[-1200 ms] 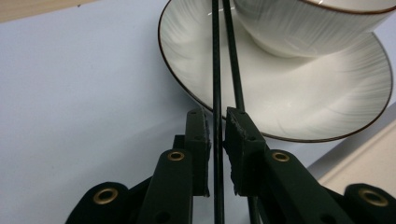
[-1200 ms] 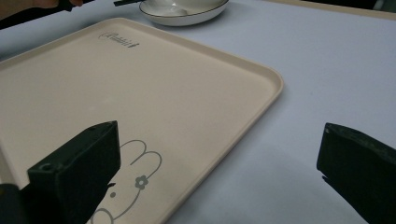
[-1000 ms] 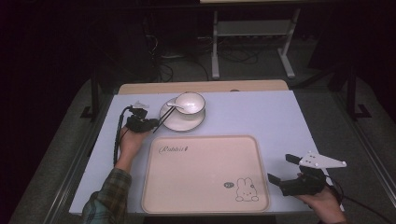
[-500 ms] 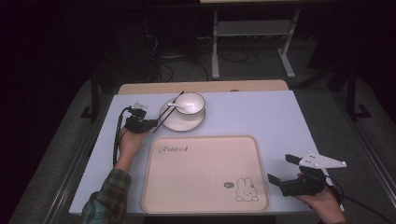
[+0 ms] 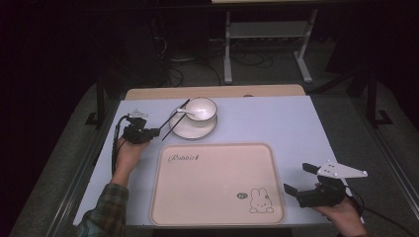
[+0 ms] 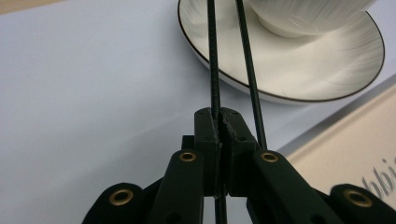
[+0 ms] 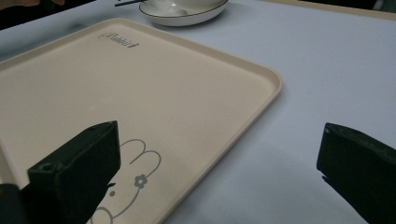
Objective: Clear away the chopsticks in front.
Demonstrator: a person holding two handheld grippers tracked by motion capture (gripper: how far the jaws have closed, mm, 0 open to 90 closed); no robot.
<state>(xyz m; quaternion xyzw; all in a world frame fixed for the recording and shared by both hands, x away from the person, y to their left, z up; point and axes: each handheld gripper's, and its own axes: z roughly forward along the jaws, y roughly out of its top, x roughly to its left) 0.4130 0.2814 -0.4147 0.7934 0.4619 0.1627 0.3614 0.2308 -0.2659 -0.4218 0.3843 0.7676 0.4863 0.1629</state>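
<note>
At the left of the table (image 5: pixel 276 123), a hand in a plaid sleeve holds the left gripper (image 5: pixel 157 132). Its jaws are pressed together on a pair of black chopsticks (image 5: pixel 174 120). In the left gripper view, one stick is pinched between the two pads and the other runs just beside the right pad; whether that second stick is also clamped cannot be told. The chopsticks slant away from the gripper, up and to the right, over the near rim of a white plate (image 5: pixel 180 131) with a dark edge.

On that plate stands a white bowl (image 5: pixel 201 109), with a white spoon (image 5: pixel 184 112) resting against it.

In front of the plate, nearer the person, lies a large cream tray (image 5: pixel 217 182). It carries script lettering at its far left corner and a rabbit drawing (image 5: pixel 260 201) at its near right corner.

At the right, just beside the tray's near right corner, a hand holds the right gripper (image 5: pixel 298 178). Its jaws stand wide apart with nothing between them. A grey three-cornered plate sits on top of it.
</note>
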